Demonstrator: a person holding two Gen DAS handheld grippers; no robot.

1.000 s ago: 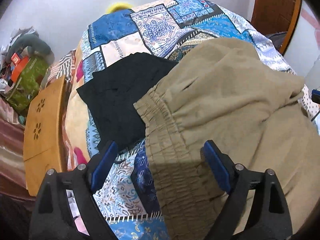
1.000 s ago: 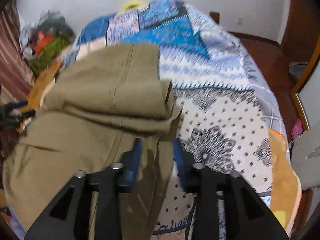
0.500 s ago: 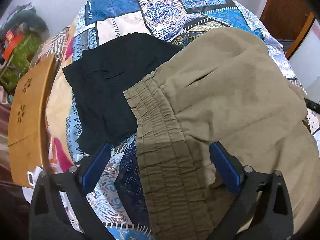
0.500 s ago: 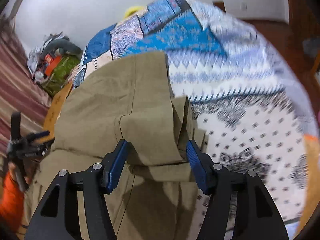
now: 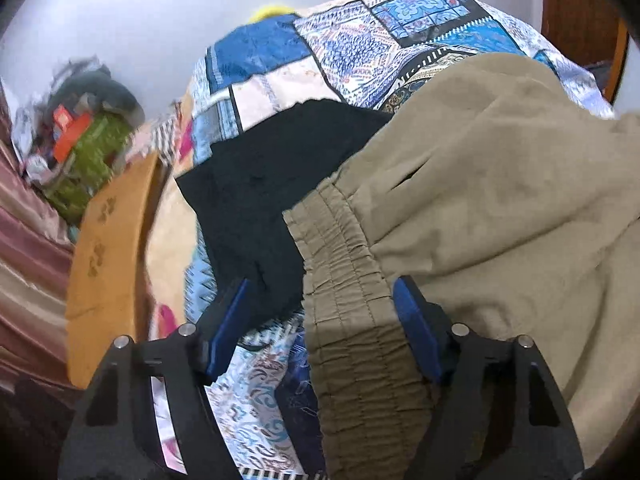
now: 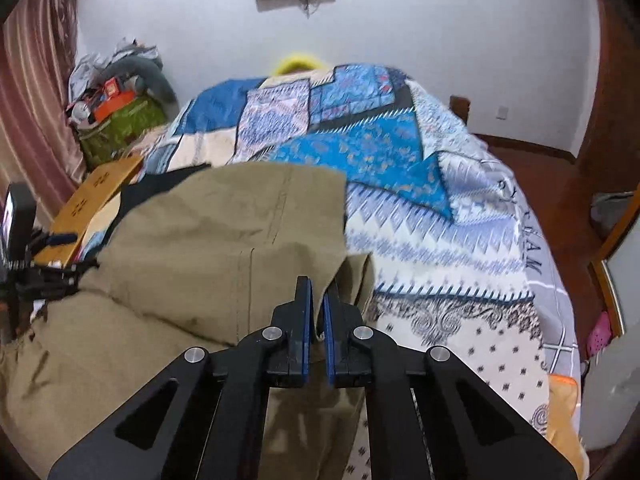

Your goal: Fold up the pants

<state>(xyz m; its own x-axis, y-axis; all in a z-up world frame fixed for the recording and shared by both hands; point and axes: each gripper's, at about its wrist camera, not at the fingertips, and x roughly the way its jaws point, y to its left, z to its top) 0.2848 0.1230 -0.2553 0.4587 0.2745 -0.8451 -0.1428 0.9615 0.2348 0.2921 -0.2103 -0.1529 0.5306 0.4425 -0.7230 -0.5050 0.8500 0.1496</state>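
Patchwork bedspread (image 6: 400, 160) covers the bed ahead of both grippers, and the khaki pants (image 6: 208, 232) lie on it, already doubled over once, partly overlapping a black garment (image 5: 272, 200) ahead and left of the left gripper (image 5: 320, 324). That gripper stands spread wide, straddling the elastic waistband (image 5: 344, 280) without touching it. The right gripper (image 6: 316, 312) is pinched on a folded edge of the pants. Soft, limp cloth, likely light; take hold at the waistband and hems, where the layers bunch.
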